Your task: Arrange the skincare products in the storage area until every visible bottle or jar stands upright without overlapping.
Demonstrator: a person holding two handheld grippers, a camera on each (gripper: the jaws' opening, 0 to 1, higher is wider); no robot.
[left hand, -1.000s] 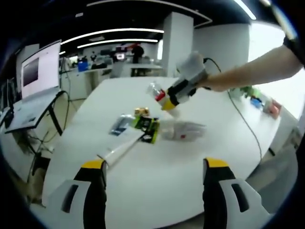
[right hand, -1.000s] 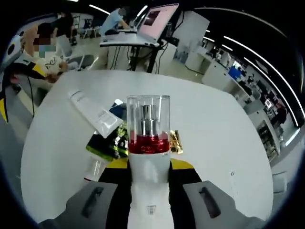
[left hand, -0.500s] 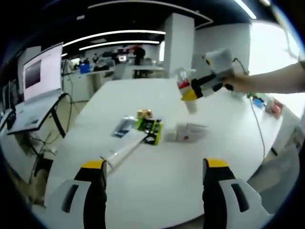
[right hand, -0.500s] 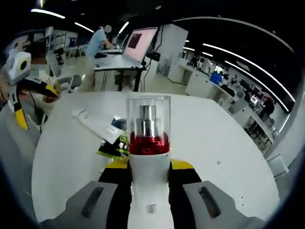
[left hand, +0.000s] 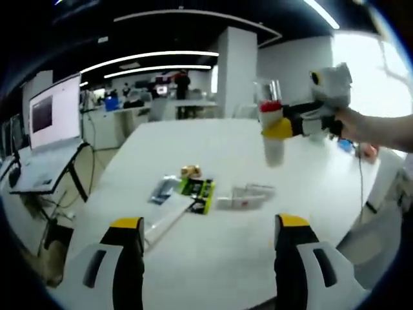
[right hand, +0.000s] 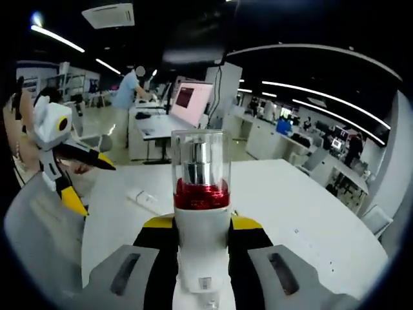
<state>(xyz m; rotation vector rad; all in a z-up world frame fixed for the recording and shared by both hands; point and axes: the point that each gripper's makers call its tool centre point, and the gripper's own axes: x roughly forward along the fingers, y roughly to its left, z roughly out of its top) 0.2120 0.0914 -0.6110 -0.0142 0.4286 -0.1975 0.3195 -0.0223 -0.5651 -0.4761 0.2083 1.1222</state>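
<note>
Right gripper view: my right gripper clamps a white pump bottle with a red collar and clear cap between its yellow-tipped jaws, carried upright above the white table. Left gripper view: the same bottle hangs in the air over the table's far right part; my left gripper stands wide apart and empty. On the table lie a white tube, a green packet, a grey sachet and a toppled clear bottle
</note>
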